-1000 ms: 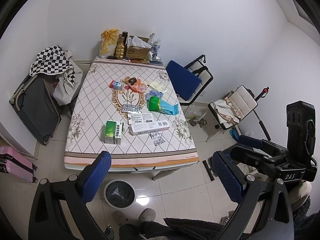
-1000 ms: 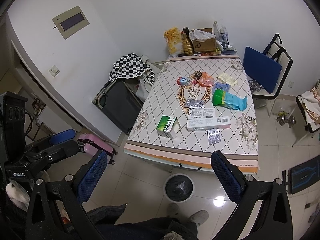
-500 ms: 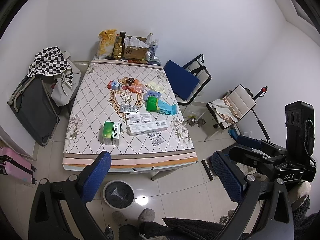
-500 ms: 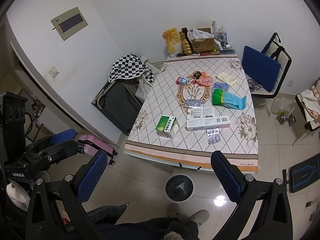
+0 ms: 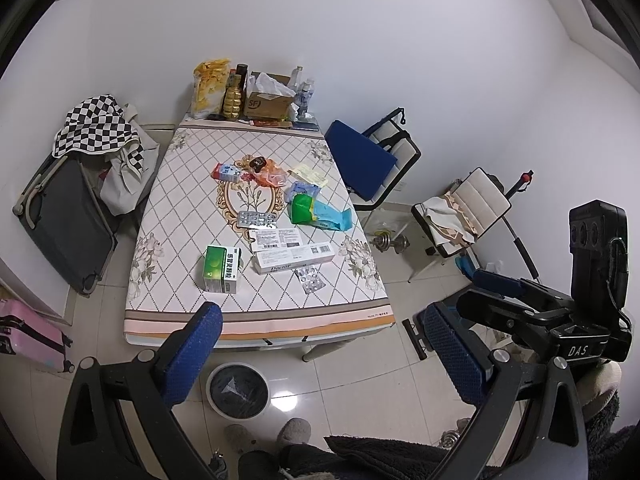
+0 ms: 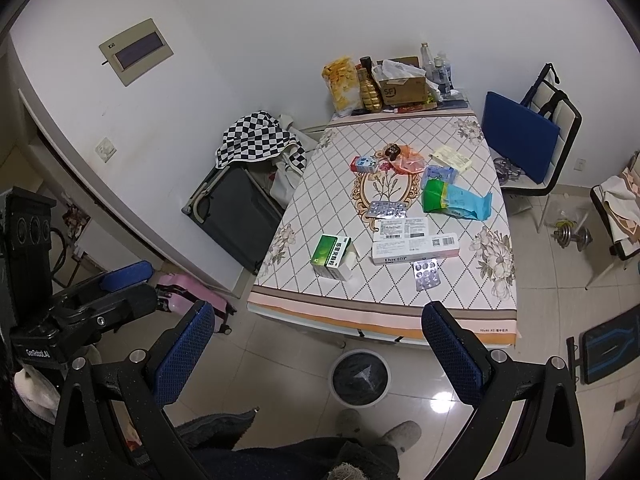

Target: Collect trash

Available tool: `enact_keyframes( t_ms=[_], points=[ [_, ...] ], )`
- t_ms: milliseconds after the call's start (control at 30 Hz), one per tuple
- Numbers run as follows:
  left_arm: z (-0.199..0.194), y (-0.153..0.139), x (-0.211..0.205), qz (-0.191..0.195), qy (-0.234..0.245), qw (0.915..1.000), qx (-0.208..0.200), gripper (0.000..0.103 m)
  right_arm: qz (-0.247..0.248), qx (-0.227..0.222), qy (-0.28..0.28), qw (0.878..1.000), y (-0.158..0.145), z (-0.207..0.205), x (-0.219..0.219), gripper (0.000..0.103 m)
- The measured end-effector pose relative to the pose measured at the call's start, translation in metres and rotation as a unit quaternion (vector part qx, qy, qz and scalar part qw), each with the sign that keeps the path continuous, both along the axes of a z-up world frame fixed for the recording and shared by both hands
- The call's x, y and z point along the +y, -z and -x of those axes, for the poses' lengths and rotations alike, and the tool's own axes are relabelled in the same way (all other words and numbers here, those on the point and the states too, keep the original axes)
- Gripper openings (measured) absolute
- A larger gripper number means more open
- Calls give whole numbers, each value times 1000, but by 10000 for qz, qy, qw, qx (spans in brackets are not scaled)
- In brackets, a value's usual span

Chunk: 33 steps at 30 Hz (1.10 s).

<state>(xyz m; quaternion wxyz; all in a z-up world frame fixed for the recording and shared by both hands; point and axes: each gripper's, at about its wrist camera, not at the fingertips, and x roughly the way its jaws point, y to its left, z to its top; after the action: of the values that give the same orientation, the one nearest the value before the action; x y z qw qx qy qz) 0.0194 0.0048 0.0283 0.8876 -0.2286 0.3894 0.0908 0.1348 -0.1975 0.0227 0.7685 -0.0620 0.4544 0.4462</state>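
Trash lies on a patterned table (image 5: pixel 168 216): a green medicine box (image 5: pixel 221 269), a white Doctor box (image 5: pixel 294 261), two blister packs (image 5: pixel 256 220) (image 5: pixel 312 280), a green and blue wrapper (image 5: pixel 318 212) and small wrappers (image 5: pixel 270 174). A round bin (image 5: pixel 237 390) with a black liner stands on the floor before the table; it also shows in the right wrist view (image 6: pixel 360 377). My left gripper (image 5: pixel 320 354) and right gripper (image 6: pixel 316 354) are open and empty, held high and well short of the table.
A blue-cushioned chair (image 5: pixel 368 160) stands right of the table, a second chair (image 5: pixel 464 212) and dumbbells (image 5: pixel 388 242) further right. A dark suitcase (image 5: pixel 68 220) with checkered cloth and a pink suitcase (image 5: pixel 28 336) stand left. Bottles and a cardboard box (image 5: pixel 266 100) crowd the table's far end.
Both views have shifted slightly; the table sits a little further away and to the left. Both grippers stay open and empty.
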Motion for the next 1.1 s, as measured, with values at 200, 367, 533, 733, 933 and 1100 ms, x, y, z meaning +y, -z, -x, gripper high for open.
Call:
enact_keyframes(
  t_ms=[200,367,533,733,933,1100],
  points=[
    [9,7,-5,9,-18,10000,-8,103,-2,4,-8,10000,1,-1,-1,103],
    [8,8,-7,-6,-20,10000,-5,103,-6,5,5,10000,1,-2,-1,103],
    [9,9,-7,-1,-15,10000,-14,103,-7,7,1,10000,1,-3,-2,103],
    [9,9,-8,-13,-21,10000,-8,103,-9,27,7,10000,1,-7,0,103],
    [-9,12,-5,-688,-499,9961,243,103,9,89,249,9996,6,-15,5,103],
    [-45,49,17,-1257,-1096,9832,742,103,573,-72,1125,9920,34,-38,20,103]
  ],
)
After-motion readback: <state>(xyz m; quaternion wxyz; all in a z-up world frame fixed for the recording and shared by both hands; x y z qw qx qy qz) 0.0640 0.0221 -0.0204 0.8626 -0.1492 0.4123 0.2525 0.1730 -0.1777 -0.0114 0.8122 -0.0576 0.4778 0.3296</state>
